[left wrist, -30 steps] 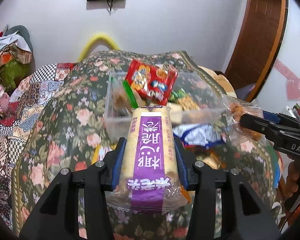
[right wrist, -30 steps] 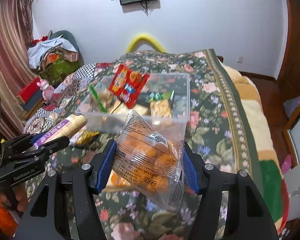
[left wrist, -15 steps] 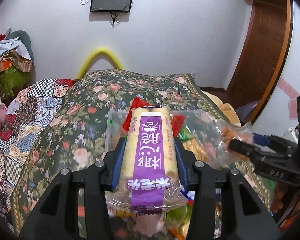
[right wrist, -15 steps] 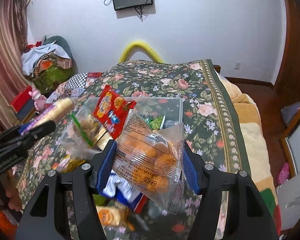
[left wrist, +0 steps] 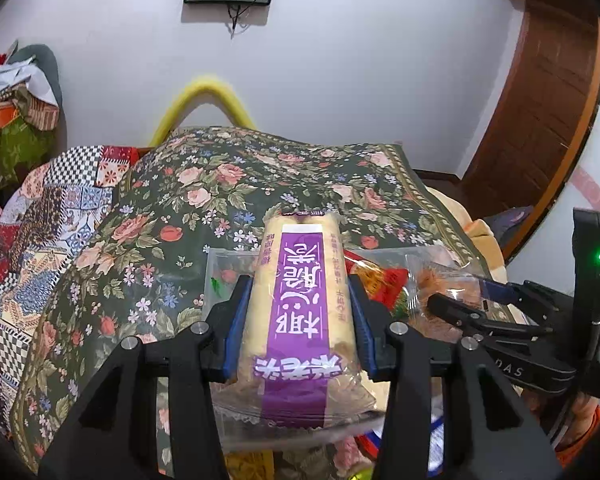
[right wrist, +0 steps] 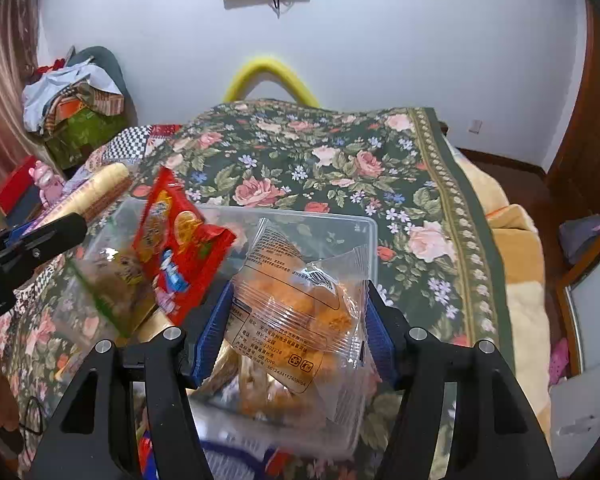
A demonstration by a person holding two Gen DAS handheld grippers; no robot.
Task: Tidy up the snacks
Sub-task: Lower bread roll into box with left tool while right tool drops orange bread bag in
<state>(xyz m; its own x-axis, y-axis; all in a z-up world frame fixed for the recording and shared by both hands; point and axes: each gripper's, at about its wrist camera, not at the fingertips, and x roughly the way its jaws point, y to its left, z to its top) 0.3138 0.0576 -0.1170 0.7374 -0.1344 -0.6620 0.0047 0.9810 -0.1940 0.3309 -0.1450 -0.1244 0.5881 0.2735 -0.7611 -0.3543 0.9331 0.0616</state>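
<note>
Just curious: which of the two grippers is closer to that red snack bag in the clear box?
Left. The left gripper sits just beside the red snack bag; the right gripper is farther off, across the clear box.

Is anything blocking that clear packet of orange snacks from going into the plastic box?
Partly. The red snack bag stands tilted in the clear box, on its left side. The space right ahead of the orange snack packet looks free.

Long cream rice-cracker packet with a purple band [left wrist: 300,312], large white Chinese characters printed upside down, black right gripper [left wrist: 512,364] body lettered "DAS", clear plastic packet of orange snacks [right wrist: 296,320], small black Chinese print, digits "0550-2302228", barcode, recycling mark
</note>
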